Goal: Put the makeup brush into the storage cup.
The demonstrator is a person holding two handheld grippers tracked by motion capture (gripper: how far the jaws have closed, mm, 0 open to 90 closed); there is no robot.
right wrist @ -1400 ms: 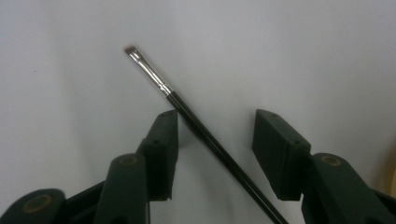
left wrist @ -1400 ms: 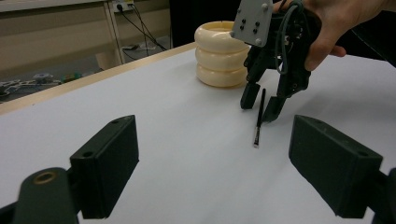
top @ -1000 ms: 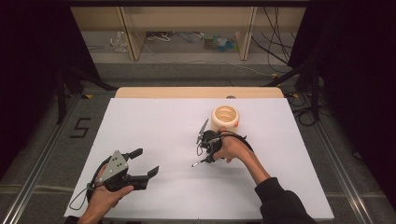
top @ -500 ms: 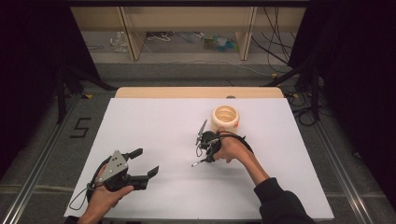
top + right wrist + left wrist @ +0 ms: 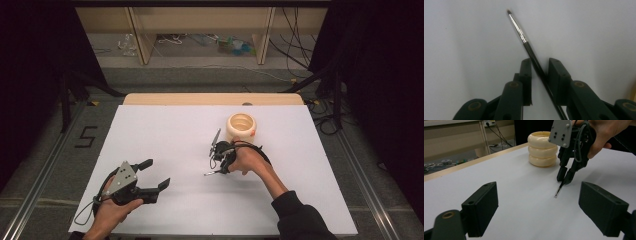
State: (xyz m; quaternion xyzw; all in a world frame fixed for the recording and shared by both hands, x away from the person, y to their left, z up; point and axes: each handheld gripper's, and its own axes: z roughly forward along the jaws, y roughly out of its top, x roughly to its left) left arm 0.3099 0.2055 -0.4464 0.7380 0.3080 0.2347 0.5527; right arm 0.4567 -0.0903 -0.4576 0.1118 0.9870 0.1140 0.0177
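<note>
My right gripper (image 5: 540,65) is shut on a thin black paintbrush (image 5: 520,35), which runs slantwise between its jaws. The metal ferrule and bristle tip point down at the white table top. In the high view the right gripper (image 5: 218,162) is at mid-table, and the brush handle (image 5: 216,137) sticks up and away from it. The left gripper view shows the brush tip (image 5: 558,191) just above the sheet, under the right gripper (image 5: 565,177). My left gripper (image 5: 159,173) rests open at the front left with nothing between its wide-apart jaws (image 5: 539,205).
A cream holder shaped like stacked rings (image 5: 241,127) stands upright just beyond the right hand, also seen as the cream holder (image 5: 542,150). The white sheet (image 5: 165,130) covers the table. Past the far edge are wooden shelf legs and cables on the floor.
</note>
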